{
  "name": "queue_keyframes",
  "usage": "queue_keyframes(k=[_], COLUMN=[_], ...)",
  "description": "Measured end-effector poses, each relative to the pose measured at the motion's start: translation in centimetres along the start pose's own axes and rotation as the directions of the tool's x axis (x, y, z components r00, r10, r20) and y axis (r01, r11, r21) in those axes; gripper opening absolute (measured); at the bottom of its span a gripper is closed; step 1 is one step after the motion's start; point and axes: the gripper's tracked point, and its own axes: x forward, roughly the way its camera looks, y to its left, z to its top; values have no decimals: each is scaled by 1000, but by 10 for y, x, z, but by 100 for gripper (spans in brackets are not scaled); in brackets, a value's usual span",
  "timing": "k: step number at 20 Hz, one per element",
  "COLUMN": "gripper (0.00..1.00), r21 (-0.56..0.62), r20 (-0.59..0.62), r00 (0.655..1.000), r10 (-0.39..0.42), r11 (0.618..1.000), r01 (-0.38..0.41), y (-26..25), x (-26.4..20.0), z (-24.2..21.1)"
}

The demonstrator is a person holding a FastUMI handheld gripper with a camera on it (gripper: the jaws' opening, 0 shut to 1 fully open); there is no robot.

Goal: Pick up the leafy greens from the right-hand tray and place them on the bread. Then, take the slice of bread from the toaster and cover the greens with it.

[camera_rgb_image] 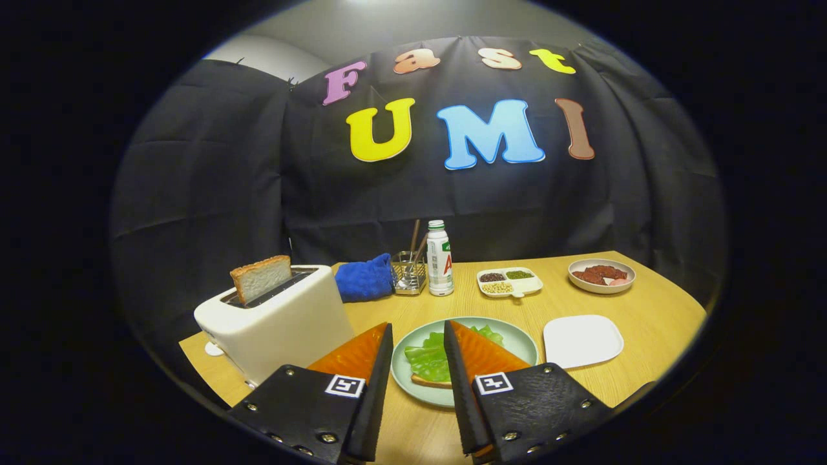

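Observation:
The leafy greens [428, 359] lie on a slice of bread [429, 381] on the pale green plate [517, 342], just beyond my fingertips. My gripper [417, 329] hovers above the plate's near side, open, with nothing between its orange fingers [481, 352]. To the left stands the white toaster [278, 323] with a slice of bread [260, 277] sticking up from its slot. The white square tray [583, 340] sits to the right of the plate and holds nothing.
Behind the plate stand a white bottle [439, 258], a wire holder with sticks [409, 271] and a blue cloth [366, 279]. A divided dish of beans [509, 281] and a bowl of reddish food [601, 275] sit at the back right of the wooden table [652, 310].

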Motion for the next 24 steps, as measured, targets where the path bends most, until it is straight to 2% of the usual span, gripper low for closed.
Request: queue_keyframes(k=[4, 8, 14, 18, 24], gripper=[48, 48, 48, 48, 48], r21=[17, -21, -33, -3, -39], r20=[38, 48, 20, -18, 9], r00=[997, 986, 961, 959, 965], r10=[65, 158, 274, 284, 262], r11=[998, 987, 961, 959, 964], r01=[-66, -157, -273, -284, -261], y=[42, 95, 161, 183, 201], x=[-4, -9, -6, 8, 23], z=[17, 29, 27, 21, 24])
